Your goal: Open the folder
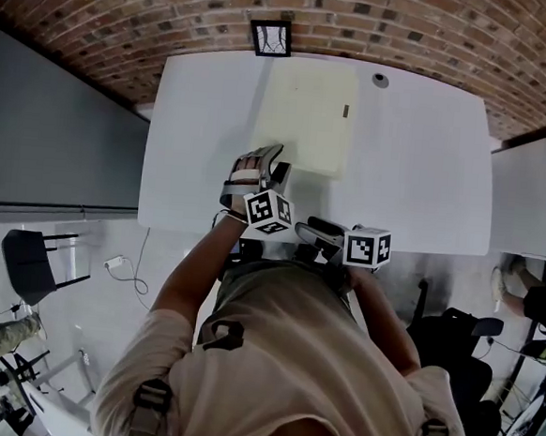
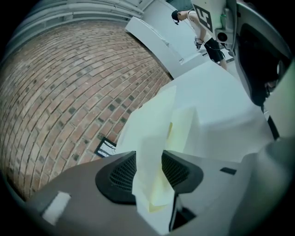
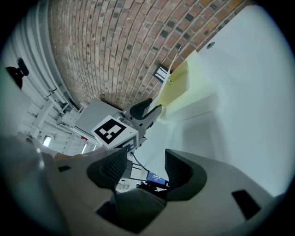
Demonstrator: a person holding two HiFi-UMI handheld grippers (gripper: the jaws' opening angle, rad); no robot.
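A pale yellow folder (image 1: 305, 111) lies on the white table (image 1: 419, 158), reaching toward the far edge. My left gripper (image 1: 274, 158) is at the folder's near left corner. In the left gripper view the folder's cover (image 2: 156, 124) is lifted and runs up between the jaws of the left gripper (image 2: 148, 173); the pads stand apart on either side of it and do not pinch it. My right gripper (image 1: 310, 230) hovers at the table's near edge, open, with nothing between the jaws of the right gripper (image 3: 145, 168). From there the raised folder (image 3: 184, 90) shows beyond the left gripper (image 3: 143, 110).
A small black-framed card (image 1: 270, 37) stands at the table's far edge against the brick wall. A small round fitting (image 1: 380, 79) sits at the far right of the tabletop. A black office chair (image 1: 452, 339) is to my right, another chair (image 1: 34, 264) to my left.
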